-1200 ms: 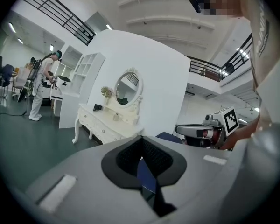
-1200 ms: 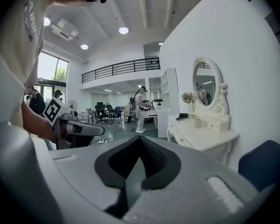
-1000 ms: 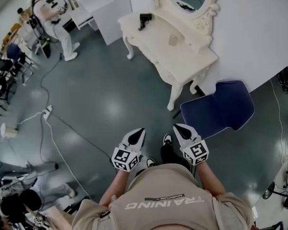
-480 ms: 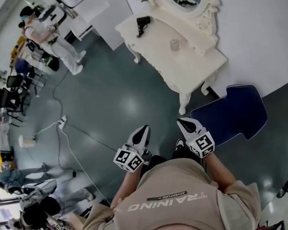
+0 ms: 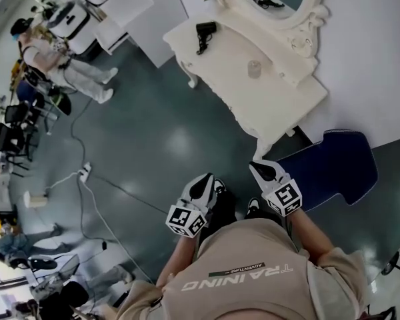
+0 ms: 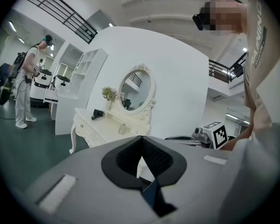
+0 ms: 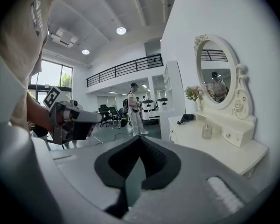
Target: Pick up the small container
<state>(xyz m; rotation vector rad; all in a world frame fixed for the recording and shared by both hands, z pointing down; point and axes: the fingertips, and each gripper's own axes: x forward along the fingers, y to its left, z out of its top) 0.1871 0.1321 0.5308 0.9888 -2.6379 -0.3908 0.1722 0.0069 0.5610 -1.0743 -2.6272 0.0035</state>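
Head view: the left claw (image 5: 202,188) and right claw (image 5: 262,171) are squeezed shut, empty. The small see-through jar (image 5: 254,69) sits far ahead of them on the white carved table (image 5: 280,105). Step closer, then open one.

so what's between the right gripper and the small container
In the head view, only the bare white top of the dressing table lies between the right gripper and the small container.

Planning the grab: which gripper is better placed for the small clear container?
Right, probably: the right gripper sits nearer the white dressing table holding the small clear container than the left gripper.
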